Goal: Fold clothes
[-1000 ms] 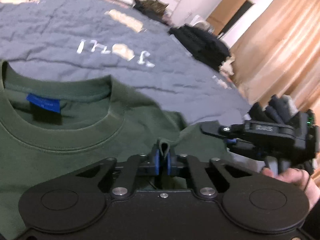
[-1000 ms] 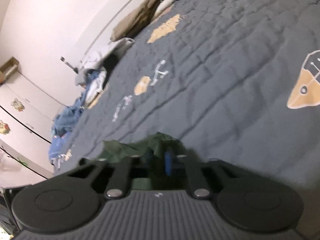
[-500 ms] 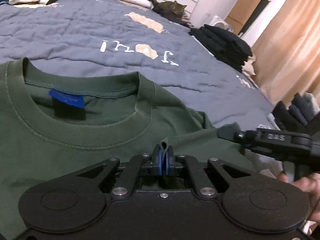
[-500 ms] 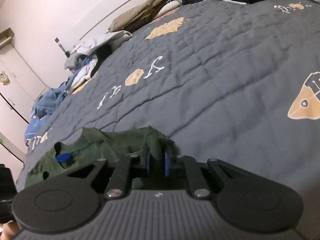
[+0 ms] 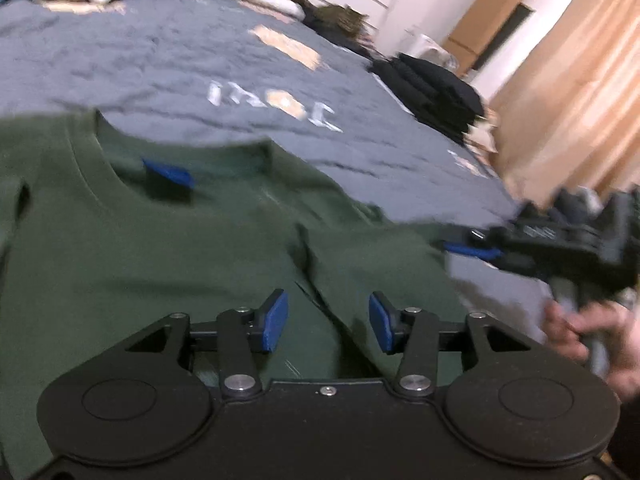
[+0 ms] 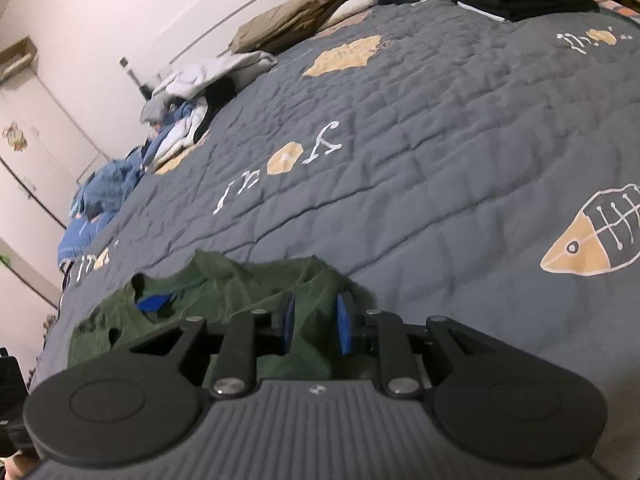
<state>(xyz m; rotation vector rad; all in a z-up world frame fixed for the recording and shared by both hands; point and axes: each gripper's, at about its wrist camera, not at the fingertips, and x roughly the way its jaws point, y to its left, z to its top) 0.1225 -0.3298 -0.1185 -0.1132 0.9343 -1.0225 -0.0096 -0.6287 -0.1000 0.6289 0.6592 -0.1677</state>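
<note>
A dark green crew-neck sweatshirt (image 5: 168,248) is spread on the near part of a bed covered by a grey quilted bedspread (image 6: 440,152). The left gripper (image 5: 327,322) is held apart above it, nothing between its blue pads; the right gripper (image 6: 316,322) is likewise apart. A stack of folded black clothes (image 5: 436,92) is seen far right, crumpled blue garments (image 6: 108,188) far left.

Right tongs (image 6: 314,328) parted over green shirt (image 6: 240,292), seemingly unclamped.
</note>
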